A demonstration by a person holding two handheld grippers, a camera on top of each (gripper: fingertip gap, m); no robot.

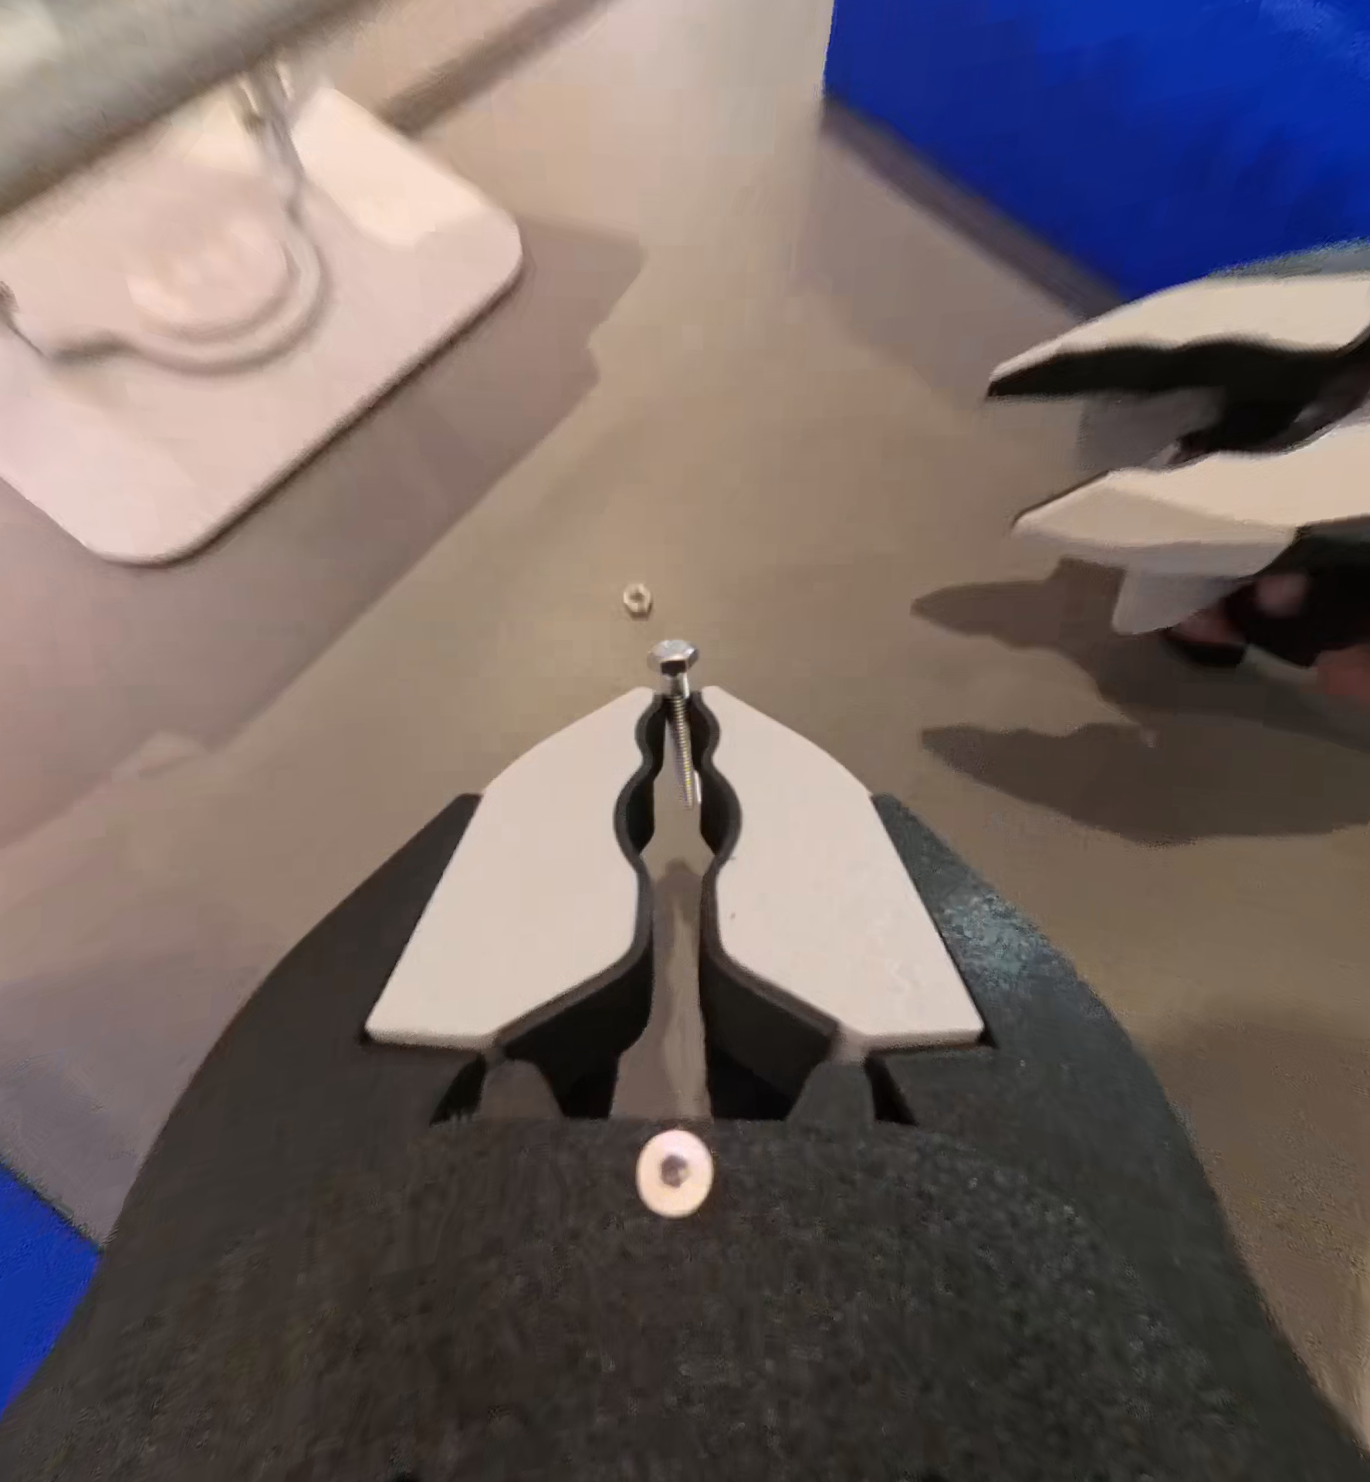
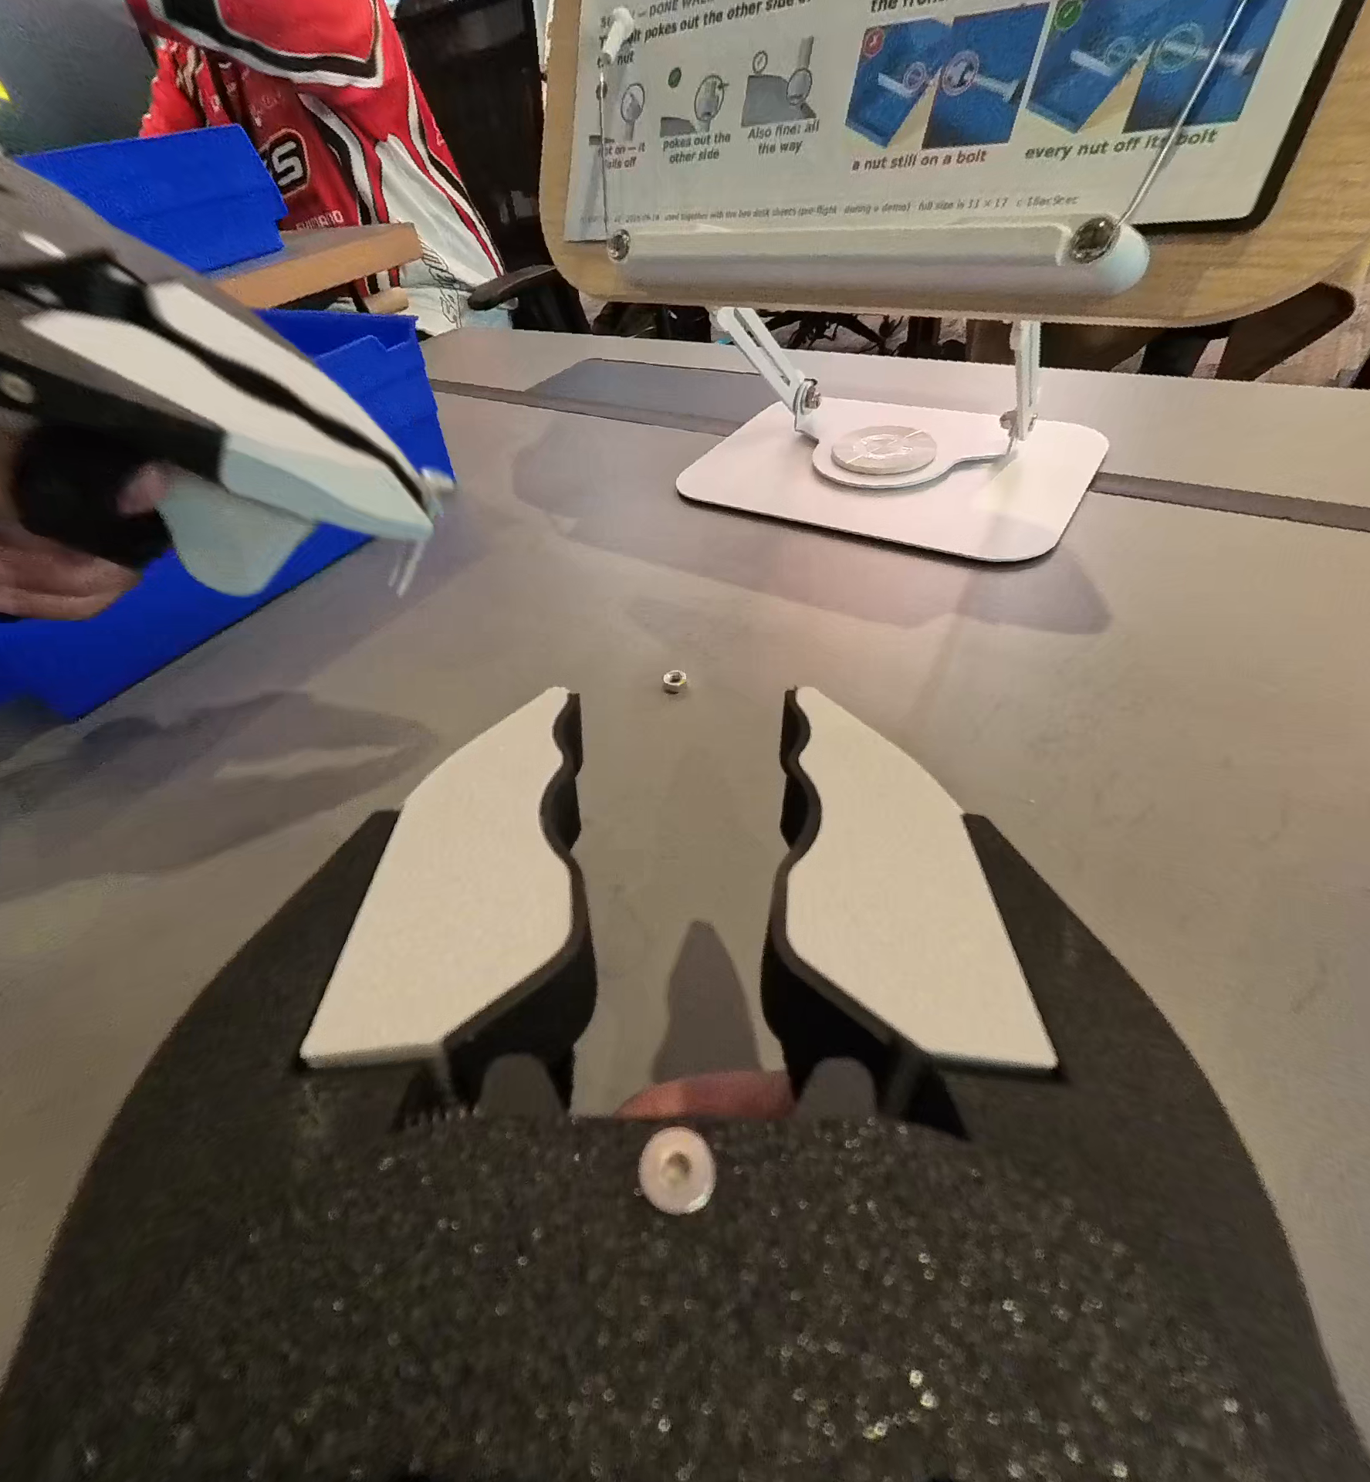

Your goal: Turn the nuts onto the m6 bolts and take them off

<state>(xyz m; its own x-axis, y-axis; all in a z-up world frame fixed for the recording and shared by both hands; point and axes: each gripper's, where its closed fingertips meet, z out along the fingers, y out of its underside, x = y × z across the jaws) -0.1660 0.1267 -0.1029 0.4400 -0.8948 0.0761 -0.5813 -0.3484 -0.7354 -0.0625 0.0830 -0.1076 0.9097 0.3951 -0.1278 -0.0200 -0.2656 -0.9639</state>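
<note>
My left gripper (image 1: 675,696) is shut on a silver hex-head bolt (image 1: 672,674); the head pokes out past the fingertips and the threaded shank runs back between the pads. A small silver nut (image 1: 635,598) lies on the grey table just beyond the bolt head. In the right wrist view my right gripper (image 2: 680,699) is open and empty, with the same nut (image 2: 673,682) on the table just ahead of its fingertips, between them but untouched. The left gripper (image 2: 425,497) shows at the left with the bolt's shank (image 2: 407,571) hanging below its tips. The right gripper (image 1: 1010,457) shows open at the right.
A white stand base (image 2: 890,481) carrying an instruction board (image 2: 946,120) stands at the table's far side. Blue bins (image 2: 168,593) sit at the left, with a person in a red jersey (image 2: 304,104) behind. A hand (image 2: 16,577) holds the left gripper.
</note>
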